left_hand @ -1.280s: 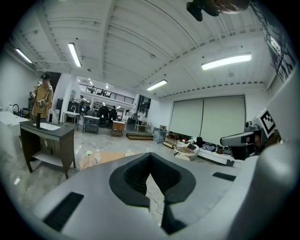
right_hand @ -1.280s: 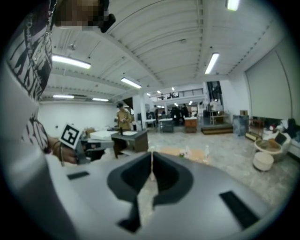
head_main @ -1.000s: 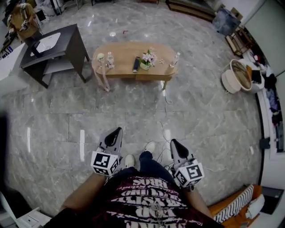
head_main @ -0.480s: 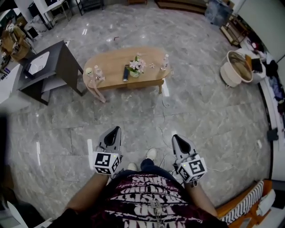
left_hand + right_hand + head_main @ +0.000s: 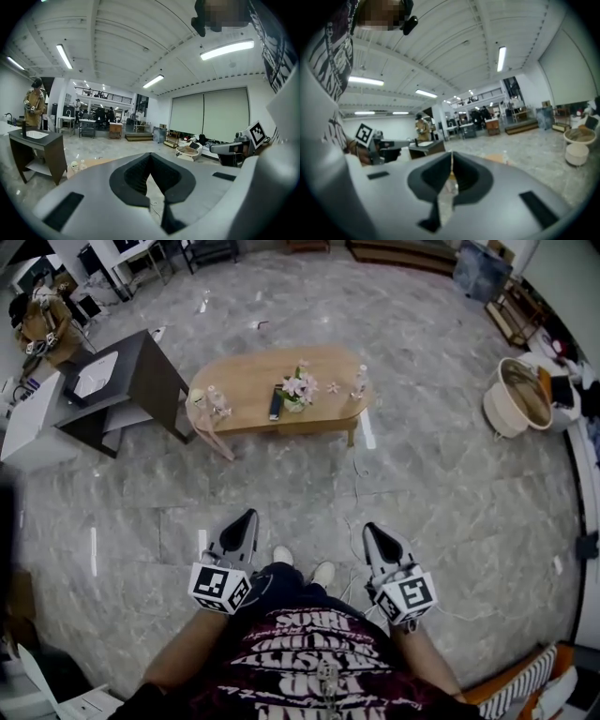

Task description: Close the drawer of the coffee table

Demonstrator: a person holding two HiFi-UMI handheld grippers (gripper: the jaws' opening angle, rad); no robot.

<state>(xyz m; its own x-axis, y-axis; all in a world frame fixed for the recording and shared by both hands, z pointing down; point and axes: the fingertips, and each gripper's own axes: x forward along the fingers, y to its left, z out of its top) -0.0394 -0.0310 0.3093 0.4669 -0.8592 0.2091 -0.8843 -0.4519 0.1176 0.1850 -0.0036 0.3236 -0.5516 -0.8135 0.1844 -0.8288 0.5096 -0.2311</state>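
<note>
The oval wooden coffee table (image 5: pixel 253 381) stands well ahead across the marble floor, far from both grippers. On it are a flower pot (image 5: pixel 302 390), a dark remote (image 5: pixel 276 401) and small bottles (image 5: pixel 361 381). From here I cannot make out its drawer. My left gripper (image 5: pixel 247 519) is held in front of the body, shut and empty, its closed tip (image 5: pixel 150 155) pointing over the table's edge (image 5: pixel 96 163). My right gripper (image 5: pixel 370 530) is beside it, also shut and empty; past its closed tip (image 5: pixel 451 154) a sliver of the table (image 5: pixel 494 159) shows.
A dark side table with a white basin (image 5: pixel 122 385) stands left of the coffee table, a white cabinet (image 5: pixel 33 423) beyond it. A round basket (image 5: pixel 518 395) sits at the right. A cable (image 5: pixel 356 479) trails over the floor. A person (image 5: pixel 35 105) stands far left.
The person holding the grippers has stepped forward, feet swapped, and the coffee table sits a little lower and nearer in the head view. Both grippers stay shut and side by side.
</note>
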